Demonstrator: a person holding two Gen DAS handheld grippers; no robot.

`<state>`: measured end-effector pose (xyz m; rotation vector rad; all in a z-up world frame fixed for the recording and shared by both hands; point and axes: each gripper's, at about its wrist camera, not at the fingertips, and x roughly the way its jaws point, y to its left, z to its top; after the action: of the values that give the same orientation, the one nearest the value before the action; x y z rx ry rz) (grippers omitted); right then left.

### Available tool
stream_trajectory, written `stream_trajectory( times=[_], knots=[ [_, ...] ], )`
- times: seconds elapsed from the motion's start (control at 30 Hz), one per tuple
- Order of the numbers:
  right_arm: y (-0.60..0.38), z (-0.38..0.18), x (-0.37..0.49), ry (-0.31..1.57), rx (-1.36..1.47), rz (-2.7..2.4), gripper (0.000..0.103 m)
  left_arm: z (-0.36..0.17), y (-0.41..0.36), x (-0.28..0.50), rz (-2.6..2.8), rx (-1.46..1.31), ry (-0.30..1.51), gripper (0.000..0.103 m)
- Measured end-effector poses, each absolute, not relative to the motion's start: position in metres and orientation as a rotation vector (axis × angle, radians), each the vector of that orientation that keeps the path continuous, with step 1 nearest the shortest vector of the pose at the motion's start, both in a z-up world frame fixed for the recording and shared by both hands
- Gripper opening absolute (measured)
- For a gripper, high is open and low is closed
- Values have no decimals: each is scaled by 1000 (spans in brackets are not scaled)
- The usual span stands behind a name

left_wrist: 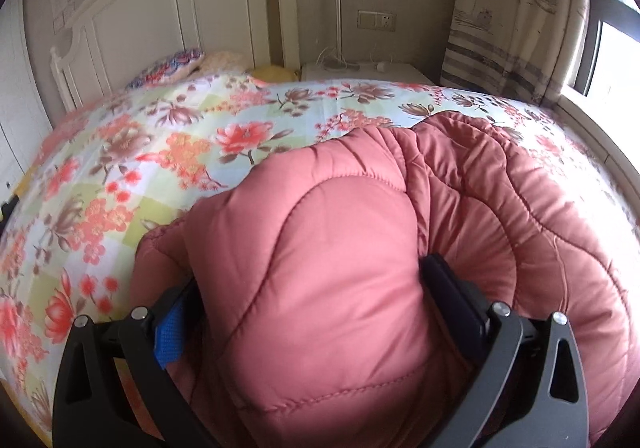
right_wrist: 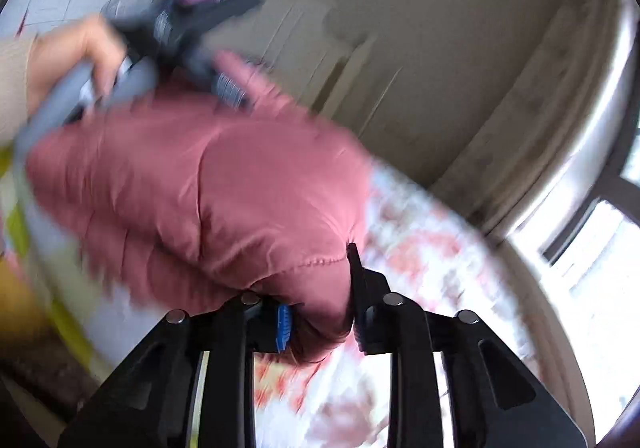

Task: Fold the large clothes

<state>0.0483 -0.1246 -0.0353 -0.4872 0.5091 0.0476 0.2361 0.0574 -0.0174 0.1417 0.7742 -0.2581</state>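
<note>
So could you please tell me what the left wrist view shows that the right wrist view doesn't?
Only the left wrist view: the headboard, pillows, nightstand and curtain, all sharp. Only the right wrist view: the person's hand holding the left gripper's handle, blurred. Both: the pink jacket on the floral bedspread, each view's own gripper clamped on it, left gripper, right gripper.

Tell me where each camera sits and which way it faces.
Left wrist: sits on the left gripper, facing down across the floral bed toward the headboard; its fingers clamp the pink jacket.
Right wrist: sits on the right gripper, tilted, blurred, facing the wall and window; its fingers pinch the jacket; a hand holds the other gripper.
Shared: the jacket, bed and window.
</note>
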Motion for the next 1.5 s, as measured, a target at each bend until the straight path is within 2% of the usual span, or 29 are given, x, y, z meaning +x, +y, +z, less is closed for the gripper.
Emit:
stream_trajectory(
  times=[0.1,0.17,0.2,0.3,0.33,0.37,0.47,0.57,0.7,0.77,0.97,1.13,1.27,1.33,1.4,1.5],
  knots=[
    [-136,-10,29,489,-390,183,35,-18,63,243,-276,107,801,101],
    [-143,11,20,434,-314,251,37,-19,66,246,-291,87,814,101],
    [-143,20,18,399,-285,269,41,-19,65,245,-289,92,811,101],
    [-132,33,18,304,-220,322,42,-19,62,242,-277,111,795,101],
    [-124,31,22,284,-219,320,43,-19,63,242,-278,108,797,101],
    [-116,28,25,285,-231,316,49,-19,63,242,-280,106,798,101],
    [-79,-16,71,505,-375,354,58,-18,65,241,-289,96,795,101],
    [-57,-48,66,437,-544,258,58,-8,83,238,-315,2,832,101],
    [-61,-40,66,476,-504,280,58,9,153,216,-311,-338,792,101],
    [-61,-41,66,474,-490,278,58,8,175,210,-285,-402,816,101],
    [-60,-42,64,469,-487,274,58,11,172,186,-359,-364,808,101],
    [-67,-42,66,472,-491,289,58,-12,118,190,-240,-42,830,101],
    [-79,-27,67,508,-434,360,58,-20,121,188,-225,-57,824,101],
    [-95,-9,65,520,-331,430,66,-17,125,184,-227,-45,813,101],
    [-122,14,62,475,-188,440,90,-15,131,179,-226,-42,797,101],
    [-168,33,73,476,25,432,92,-16,137,175,-219,-30,779,101]
  ],
)
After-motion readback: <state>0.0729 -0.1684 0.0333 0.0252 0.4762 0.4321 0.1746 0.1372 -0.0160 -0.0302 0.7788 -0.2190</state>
